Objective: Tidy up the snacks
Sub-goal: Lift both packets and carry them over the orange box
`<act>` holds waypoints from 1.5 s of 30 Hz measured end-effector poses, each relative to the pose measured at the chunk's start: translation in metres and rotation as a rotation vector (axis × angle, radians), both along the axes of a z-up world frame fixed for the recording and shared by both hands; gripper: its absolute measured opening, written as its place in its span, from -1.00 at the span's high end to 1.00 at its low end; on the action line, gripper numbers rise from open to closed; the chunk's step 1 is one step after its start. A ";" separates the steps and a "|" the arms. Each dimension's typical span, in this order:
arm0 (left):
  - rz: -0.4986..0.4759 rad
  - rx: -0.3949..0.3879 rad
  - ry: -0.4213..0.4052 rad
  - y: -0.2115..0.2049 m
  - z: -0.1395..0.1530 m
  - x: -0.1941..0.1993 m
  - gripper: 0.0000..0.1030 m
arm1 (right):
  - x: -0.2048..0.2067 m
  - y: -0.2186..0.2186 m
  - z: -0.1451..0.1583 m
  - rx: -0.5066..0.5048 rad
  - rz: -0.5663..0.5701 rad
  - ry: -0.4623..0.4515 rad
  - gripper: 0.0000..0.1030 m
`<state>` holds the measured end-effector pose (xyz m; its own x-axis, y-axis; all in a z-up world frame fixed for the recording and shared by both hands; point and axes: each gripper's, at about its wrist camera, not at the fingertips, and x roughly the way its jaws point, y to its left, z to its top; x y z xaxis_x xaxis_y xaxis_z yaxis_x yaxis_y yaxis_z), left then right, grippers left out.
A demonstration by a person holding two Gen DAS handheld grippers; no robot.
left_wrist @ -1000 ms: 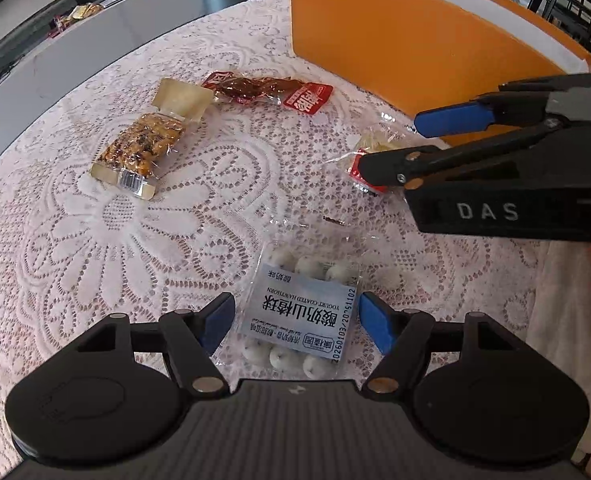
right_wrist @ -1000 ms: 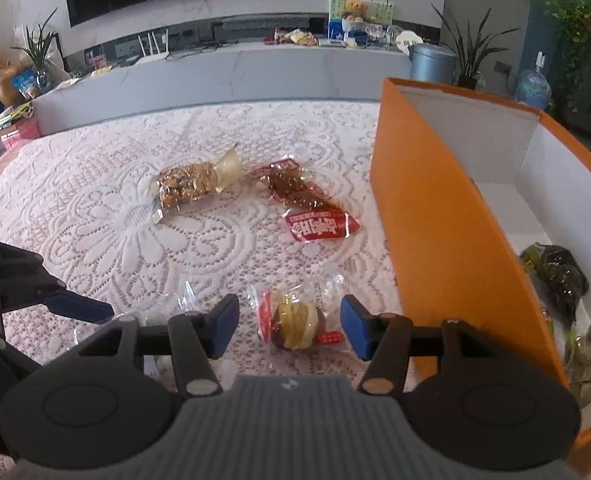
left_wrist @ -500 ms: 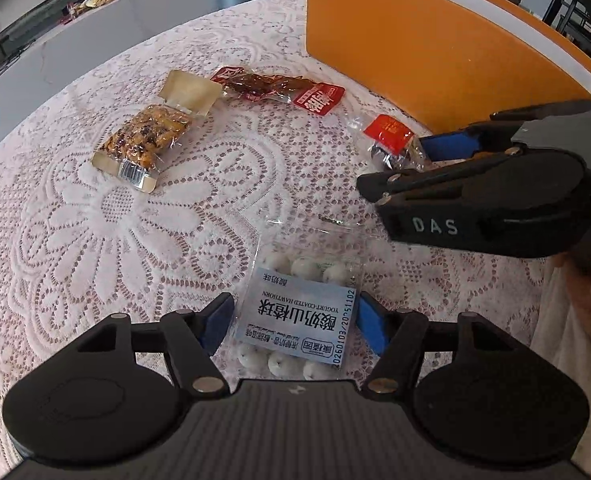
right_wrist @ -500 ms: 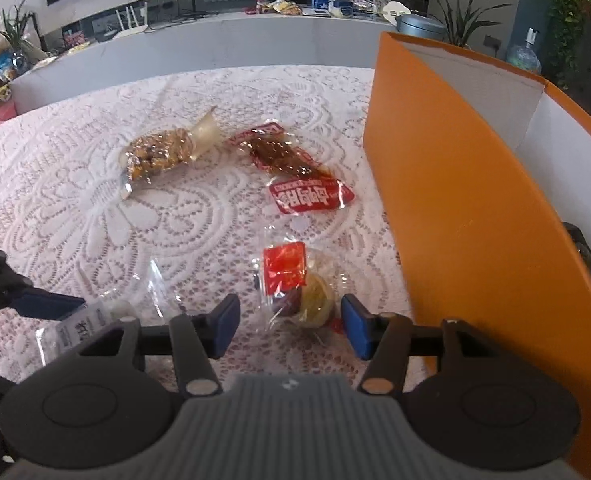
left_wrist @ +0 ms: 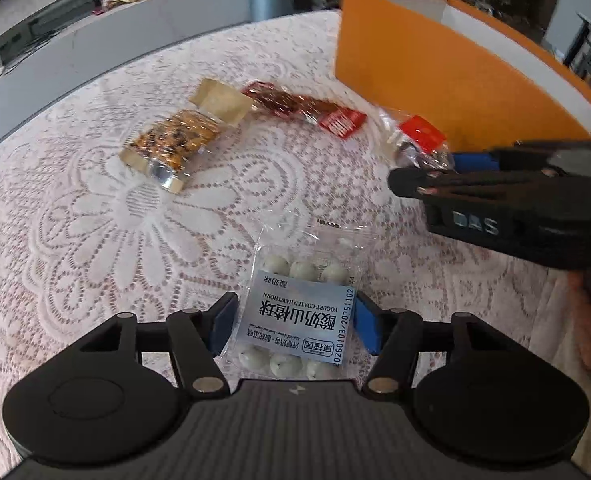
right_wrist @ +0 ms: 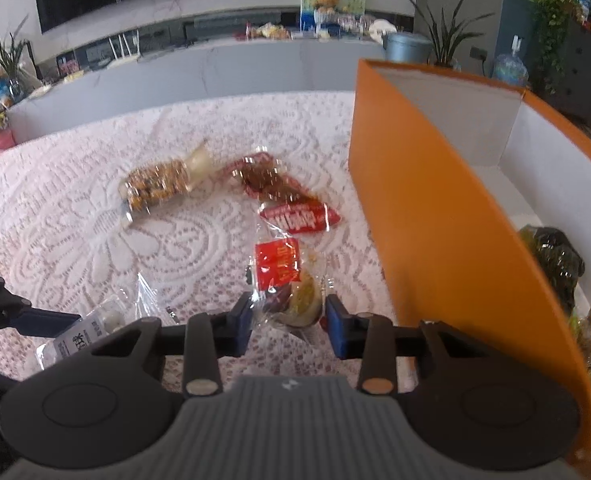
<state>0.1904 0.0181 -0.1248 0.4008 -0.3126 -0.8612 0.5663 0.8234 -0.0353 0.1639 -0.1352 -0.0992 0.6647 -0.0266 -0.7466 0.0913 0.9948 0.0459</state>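
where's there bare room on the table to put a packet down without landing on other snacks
Widest bare lace: left of the hawthorn ball pack, below the nut bar. Another strip lies behind the nut bar toward the table's far edge. Crowded: along the orange box, where the red jerky packet and egg snack lie close together.

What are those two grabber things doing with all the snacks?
A person holds a gripper in each hand and is tidying snacks. The left gripper is closing around a pack of white balls. The right gripper is closing around a clear pack with a red label. Two more snacks, a nut bar and a red packet, lie on the lace cloth. The orange box already has some snacks inside.
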 end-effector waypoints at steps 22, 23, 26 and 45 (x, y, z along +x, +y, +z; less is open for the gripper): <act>0.144 -0.138 -0.133 -0.050 0.092 -0.041 -0.30 | -0.090 -0.066 0.114 0.079 0.012 -0.303 0.35; 0.136 -0.143 -0.139 -0.058 0.096 -0.042 -0.30 | -0.094 -0.071 0.117 0.077 0.004 -0.312 0.35; 0.100 -0.131 -0.171 -0.086 0.108 -0.041 -0.29 | -0.101 -0.090 0.126 0.070 -0.028 -0.330 0.35; -0.020 0.023 -0.133 -0.231 0.102 0.024 -0.29 | -0.073 -0.211 0.102 0.102 -0.143 -0.158 0.35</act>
